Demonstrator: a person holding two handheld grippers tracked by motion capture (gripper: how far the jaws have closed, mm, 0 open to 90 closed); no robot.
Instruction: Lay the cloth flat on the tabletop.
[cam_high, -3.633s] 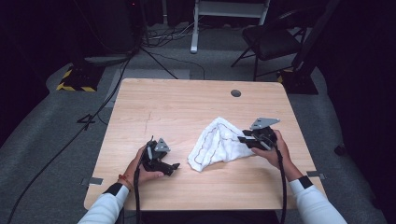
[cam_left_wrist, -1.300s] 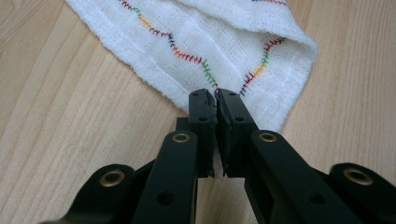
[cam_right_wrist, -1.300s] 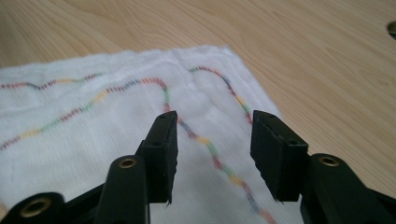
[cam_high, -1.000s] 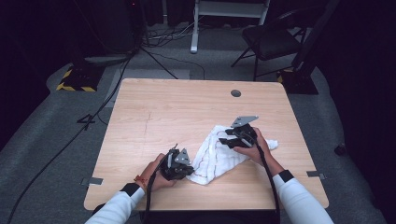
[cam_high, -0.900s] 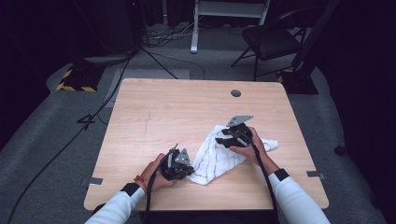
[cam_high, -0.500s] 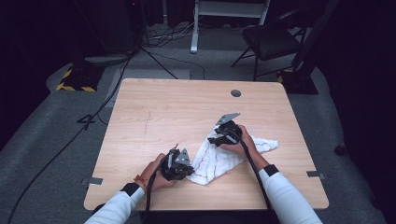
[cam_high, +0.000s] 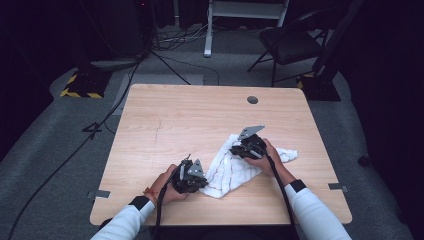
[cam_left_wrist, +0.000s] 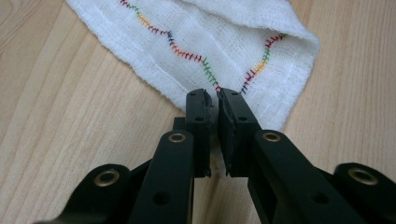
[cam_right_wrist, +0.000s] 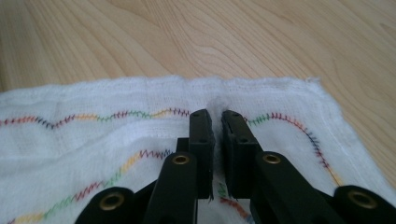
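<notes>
Folding inward since earlier, right gripper (cam_high: 239, 148) drags pinched cloth (cam_high: 226, 171) edge across tabletop (cam_high: 165, 120) w/ left gripper (cam_high: 196, 179) clamping opposite corner; soft, light fabric, best held at hems.

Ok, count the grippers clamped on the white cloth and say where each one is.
2. The left gripper pinches the cloth at its near-left corner; the right gripper pinches its far edge near the middle.

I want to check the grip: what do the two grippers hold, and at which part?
Both hold the white cloth. The left gripper pinches its near edge beside a corner; the right gripper pinches a raised fold close to the far edge.
</notes>
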